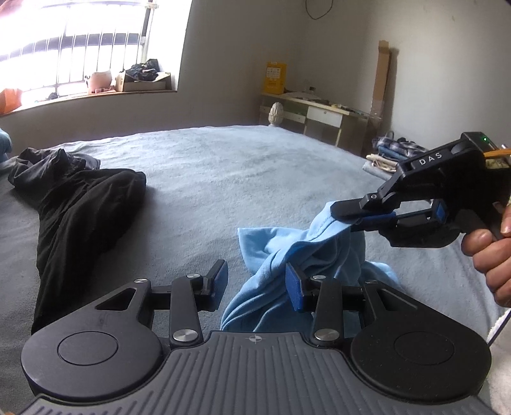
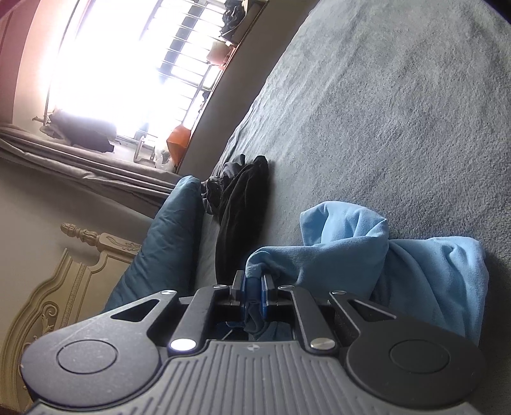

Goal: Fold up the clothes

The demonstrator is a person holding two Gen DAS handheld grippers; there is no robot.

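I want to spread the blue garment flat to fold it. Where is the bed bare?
The blanket is bare between the black garment and the light blue garment, and beyond them toward the far edge. The folded pile crowds the far right corner.

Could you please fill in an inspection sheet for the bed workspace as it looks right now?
Surface: grey-blue bed cover, bare in the middle.
Job's things: light blue garment, bunched and partly lifted; black garment crumpled at the left.
Clutter: folded clothes pile at the far right edge.
Grippers: right claw shut on the blue garment's edge; left claw open, one pad against the blue fabric.
Cables: dark wire hanging on the far wall.
Surroundings: barred window, desk, cardboard box leaning on the wall.
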